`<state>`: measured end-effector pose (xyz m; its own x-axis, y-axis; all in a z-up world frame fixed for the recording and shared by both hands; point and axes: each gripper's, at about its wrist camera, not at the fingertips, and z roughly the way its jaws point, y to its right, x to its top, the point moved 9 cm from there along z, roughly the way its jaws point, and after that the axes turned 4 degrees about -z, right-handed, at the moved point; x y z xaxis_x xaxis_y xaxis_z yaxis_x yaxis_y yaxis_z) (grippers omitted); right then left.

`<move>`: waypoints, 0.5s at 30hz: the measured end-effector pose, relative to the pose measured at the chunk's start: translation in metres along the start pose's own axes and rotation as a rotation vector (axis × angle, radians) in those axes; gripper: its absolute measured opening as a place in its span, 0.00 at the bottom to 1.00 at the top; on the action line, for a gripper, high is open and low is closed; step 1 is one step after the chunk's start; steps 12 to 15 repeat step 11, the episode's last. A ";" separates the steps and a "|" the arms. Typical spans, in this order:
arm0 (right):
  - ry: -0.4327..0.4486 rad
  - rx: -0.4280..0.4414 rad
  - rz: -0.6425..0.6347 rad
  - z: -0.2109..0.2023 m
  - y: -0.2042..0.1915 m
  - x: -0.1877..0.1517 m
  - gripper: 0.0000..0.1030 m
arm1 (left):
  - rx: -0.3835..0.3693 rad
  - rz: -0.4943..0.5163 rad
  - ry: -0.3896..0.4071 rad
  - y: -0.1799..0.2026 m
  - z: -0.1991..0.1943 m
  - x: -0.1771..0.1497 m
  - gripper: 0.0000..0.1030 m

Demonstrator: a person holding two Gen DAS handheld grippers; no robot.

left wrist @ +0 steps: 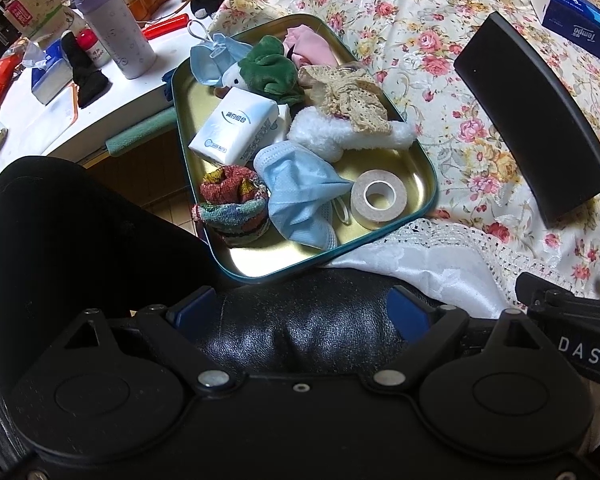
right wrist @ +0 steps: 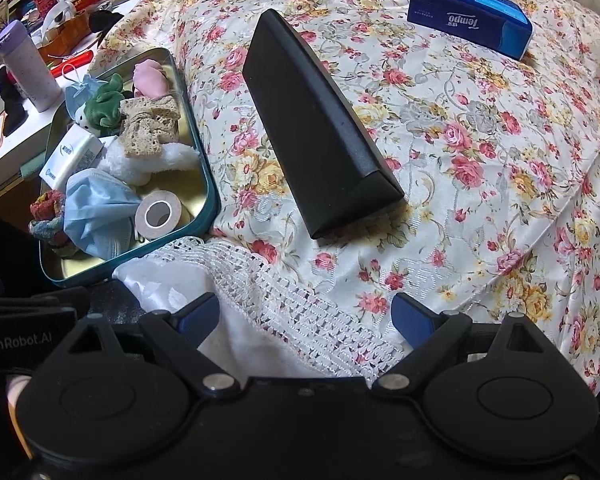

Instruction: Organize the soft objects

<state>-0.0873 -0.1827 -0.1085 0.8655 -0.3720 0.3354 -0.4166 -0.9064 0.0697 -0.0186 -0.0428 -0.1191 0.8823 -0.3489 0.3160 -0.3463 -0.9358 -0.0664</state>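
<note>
A teal tin tray with a gold floor sits on the floral cloth. It holds a blue face mask, a striped knit sock, a white tissue pack, a green plush, a lace bow on white fluff, a pink cloth and a tape roll. The tray also shows in the right wrist view. My left gripper is open and empty, below the tray's near edge. My right gripper is open and empty over white lace cloth.
A black triangular case lies on the floral cloth right of the tray. A blue Tempo tissue box lies at the far right. A cluttered white desk with a lilac bottle stands left. A dark leather surface lies under the left gripper.
</note>
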 end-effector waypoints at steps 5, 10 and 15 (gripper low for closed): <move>0.004 0.003 0.000 -0.001 0.001 0.000 0.90 | 0.002 0.001 0.008 0.000 -0.001 0.001 0.87; 0.004 0.003 0.000 -0.002 0.002 0.000 0.90 | 0.008 0.010 0.021 0.000 -0.002 0.001 0.87; 0.004 0.003 -0.001 -0.002 0.002 0.000 0.90 | 0.004 0.012 0.020 0.001 -0.002 0.001 0.87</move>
